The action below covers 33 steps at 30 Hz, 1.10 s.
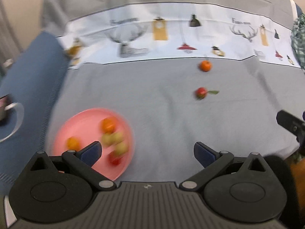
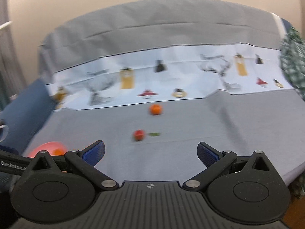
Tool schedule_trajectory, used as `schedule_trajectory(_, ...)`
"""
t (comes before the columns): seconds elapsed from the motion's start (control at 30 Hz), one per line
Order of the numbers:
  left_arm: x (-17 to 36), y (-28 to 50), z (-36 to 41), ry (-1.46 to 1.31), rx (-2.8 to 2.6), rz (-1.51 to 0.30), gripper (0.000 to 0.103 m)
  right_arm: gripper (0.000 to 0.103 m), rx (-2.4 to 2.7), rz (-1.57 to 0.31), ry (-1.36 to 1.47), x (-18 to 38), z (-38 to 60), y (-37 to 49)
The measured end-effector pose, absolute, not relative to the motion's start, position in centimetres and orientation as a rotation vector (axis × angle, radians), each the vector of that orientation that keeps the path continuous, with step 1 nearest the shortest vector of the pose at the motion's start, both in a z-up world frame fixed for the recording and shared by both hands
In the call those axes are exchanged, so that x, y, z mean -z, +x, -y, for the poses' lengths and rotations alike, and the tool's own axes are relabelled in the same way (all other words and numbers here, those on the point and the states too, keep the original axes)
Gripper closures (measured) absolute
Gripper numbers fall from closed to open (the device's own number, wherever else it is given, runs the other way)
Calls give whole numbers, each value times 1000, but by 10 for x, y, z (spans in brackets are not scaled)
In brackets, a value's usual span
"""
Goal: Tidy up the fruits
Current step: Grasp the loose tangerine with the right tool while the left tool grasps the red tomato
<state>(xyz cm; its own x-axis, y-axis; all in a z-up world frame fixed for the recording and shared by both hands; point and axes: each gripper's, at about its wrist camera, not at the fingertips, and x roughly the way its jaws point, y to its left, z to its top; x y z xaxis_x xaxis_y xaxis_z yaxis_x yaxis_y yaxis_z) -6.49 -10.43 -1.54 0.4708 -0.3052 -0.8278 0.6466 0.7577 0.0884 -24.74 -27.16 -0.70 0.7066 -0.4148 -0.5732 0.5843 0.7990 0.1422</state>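
While level, both jaws wide

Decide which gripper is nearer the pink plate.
Left. The left gripper hovers open at the pink plate, its left finger overlapping the rim. The right gripper, also open, sits farther right; the plate peeks at its view's left edge.

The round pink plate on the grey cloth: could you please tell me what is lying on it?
The round pink plate holds two orange fruits, some yellow-green fruits and a red one. Blur hides their exact count, and the left gripper's fingers cover the near rim.
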Motion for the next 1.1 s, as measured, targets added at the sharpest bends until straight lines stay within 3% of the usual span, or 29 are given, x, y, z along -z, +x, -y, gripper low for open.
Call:
schedule_trajectory(0.27, 92, -21, 235, 497, 711, -918, 0, 1, 693, -594, 358, 64, 370, -216)
schedule_trajectory(0.47, 144, 8, 287, 561, 724, -925, 0, 1, 660, -659, 317, 114, 430, -151)
schedule_trajectory(0.7, 177, 40, 301, 513, 835, -958, 0, 1, 473, -725, 202, 180, 474, -68)
schedule_trajectory(1.1, 180, 49, 293, 445, 838, -923, 3, 1, 332, -663, 104, 190, 471, 0)
